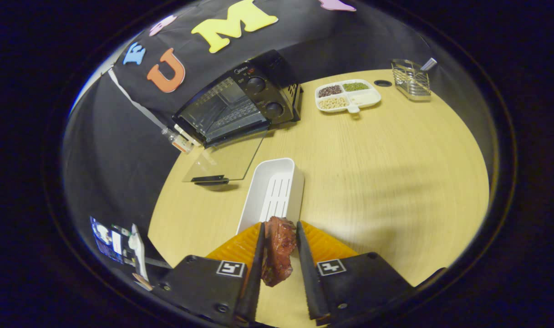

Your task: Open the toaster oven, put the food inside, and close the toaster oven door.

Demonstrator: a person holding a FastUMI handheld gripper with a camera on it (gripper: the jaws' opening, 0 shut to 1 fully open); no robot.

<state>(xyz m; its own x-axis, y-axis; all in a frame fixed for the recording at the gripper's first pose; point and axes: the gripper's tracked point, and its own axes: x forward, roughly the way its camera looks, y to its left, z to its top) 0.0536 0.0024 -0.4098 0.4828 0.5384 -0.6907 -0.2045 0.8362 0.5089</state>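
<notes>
Gripper point(279, 232) with both fingers point(257, 255) pinching a dark red piece of food point(279, 250), held above the light wooden table point(395, 182). Immediately beyond the fingertips lies a white rectangular tray point(272, 191) with a slotted floor, its near end reaching the food. Farther on and to the left of the tray stands the black toaster oven point(245, 102); its glass door point(224, 161) is folded down flat towards the tray, leaving the wire rack inside visible. To the right of the toaster oven, at the far side of the table, sits a white divided dish point(347, 95) holding beans and grains, and beyond that a metal wire rack point(412, 79).
</notes>
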